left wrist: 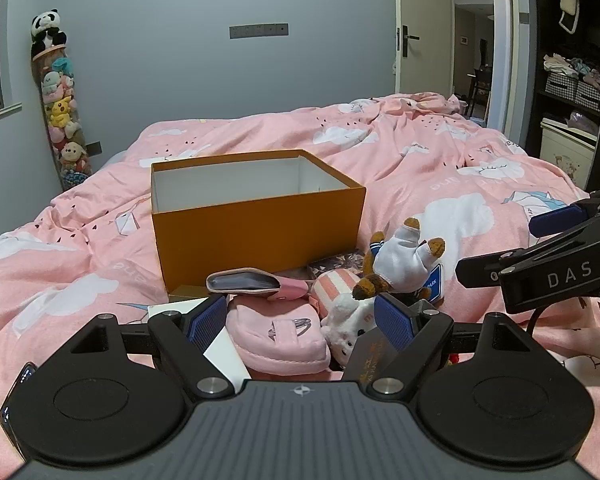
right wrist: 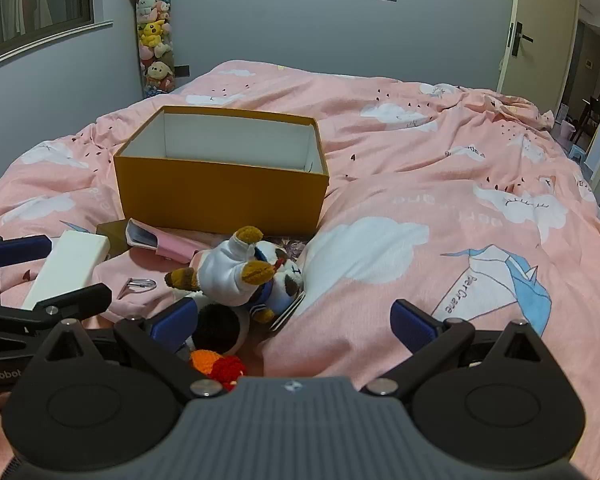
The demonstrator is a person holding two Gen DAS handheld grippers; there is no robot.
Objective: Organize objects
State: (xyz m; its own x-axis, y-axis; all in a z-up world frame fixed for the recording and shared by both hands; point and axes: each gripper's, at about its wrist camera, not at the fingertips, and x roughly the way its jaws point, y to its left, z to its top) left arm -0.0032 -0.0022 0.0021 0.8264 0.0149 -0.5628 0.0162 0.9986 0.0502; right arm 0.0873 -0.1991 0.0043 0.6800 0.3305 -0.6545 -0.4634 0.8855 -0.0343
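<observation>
Orange box (right wrist: 220, 196) lies lengthwise across, opening upward.

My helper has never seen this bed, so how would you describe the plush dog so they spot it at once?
Find the open orange cardboard box on the pink cloud-print quilt. In the pile before it lies a brown-and-white plush dog in a white shirt, paws up. It alone has brown paws; its neighbours are pink pouches.

bedspread (left wrist: 440, 152) pink, clouds | wall sockets (left wrist: 259, 31) | door (right wrist: 540, 28) ajar
</observation>
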